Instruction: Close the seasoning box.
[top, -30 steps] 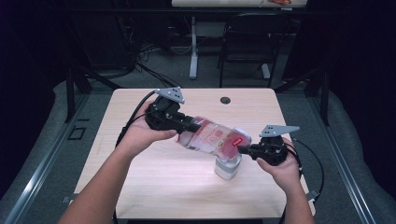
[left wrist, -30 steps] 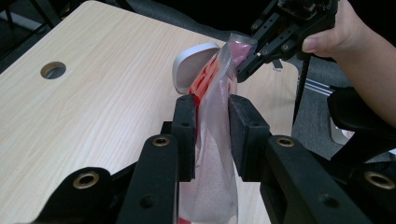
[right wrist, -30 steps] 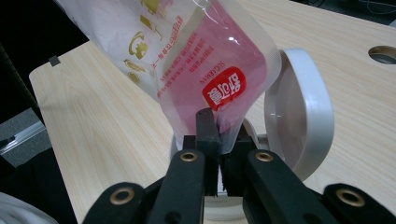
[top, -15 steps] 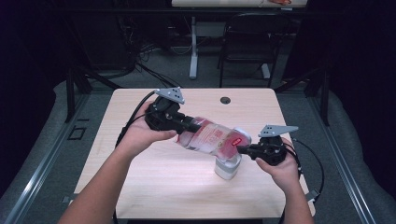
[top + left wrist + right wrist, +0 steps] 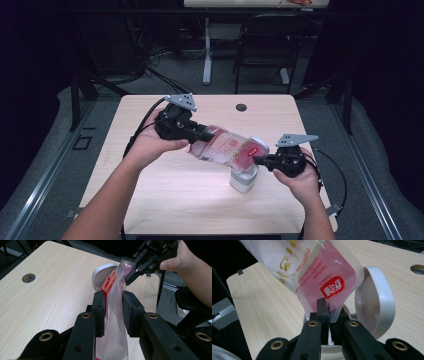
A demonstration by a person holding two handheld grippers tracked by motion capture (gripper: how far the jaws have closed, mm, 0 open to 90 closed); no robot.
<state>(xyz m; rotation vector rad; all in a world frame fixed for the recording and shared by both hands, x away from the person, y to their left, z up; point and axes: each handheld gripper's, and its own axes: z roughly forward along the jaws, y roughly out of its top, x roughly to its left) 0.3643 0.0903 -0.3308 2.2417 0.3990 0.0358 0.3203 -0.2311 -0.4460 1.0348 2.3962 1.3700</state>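
A clear plastic pouch [image 5: 227,148] with red print and pale grains inside hangs tilted between both hands above the table. My left gripper [image 5: 192,134] is shut on its upper part; in the left gripper view the pouch [image 5: 113,315] is squeezed between the black pads [image 5: 99,306]. My right gripper [image 5: 257,161] is shut on the pouch's lower corner, seen as the pouch [image 5: 312,277] pinched at the tips of my right gripper [image 5: 327,312]. Below that corner stands a white round container [image 5: 243,179] with its hinged lid [image 5: 374,300] flipped open.
The light wooden table [image 5: 150,200] has a round cable hole [image 5: 241,107] near its far edge. Black cables trail from both grippers. A dark chair [image 5: 262,50] and a table leg stand on the floor beyond the table.
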